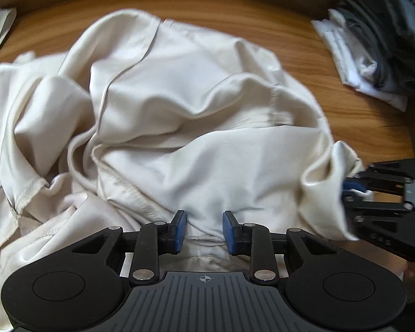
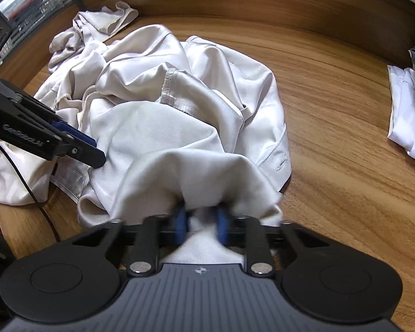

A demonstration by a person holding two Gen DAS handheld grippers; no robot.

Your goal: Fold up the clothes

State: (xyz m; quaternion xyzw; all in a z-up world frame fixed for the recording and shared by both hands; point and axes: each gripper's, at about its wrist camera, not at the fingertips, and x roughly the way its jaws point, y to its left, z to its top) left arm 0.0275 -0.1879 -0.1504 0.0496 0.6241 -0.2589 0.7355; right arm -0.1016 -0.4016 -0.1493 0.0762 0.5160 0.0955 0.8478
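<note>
- A folded stack of clothes (image 1: 373, 52), white pieces under dark grey ones, lies at the far right of the wooden surface (image 1: 332, 88), well apart from the work.
- A second crumpled pale garment (image 2: 102, 22) sits at the far left, just behind the main one; whether the two touch is unclear.
- A thin black cable (image 2: 30, 191) trails over the near left edge of the surface.
- The cream garment (image 1: 179, 105) is heaped in the middle of the surface, rumpled, with smooth, slightly shiny fabric, stitched hems and a ribbed band showing among the folds.
- The left gripper (image 1: 204, 231) has its blue-padded fingers (image 1: 179, 231) parted, with the near edge of the garment lying between them and cloth touching neither pad firmly.
- The right gripper (image 2: 200, 222) has its fingers (image 2: 181, 224) clenched on a bunched fold of the garment at its near right side; this part is blurred.
- Each gripper shows in the other's view, at the garment's near edge, near one another.
- The surface has a warm brown wood grain and a raised back rim.
</note>
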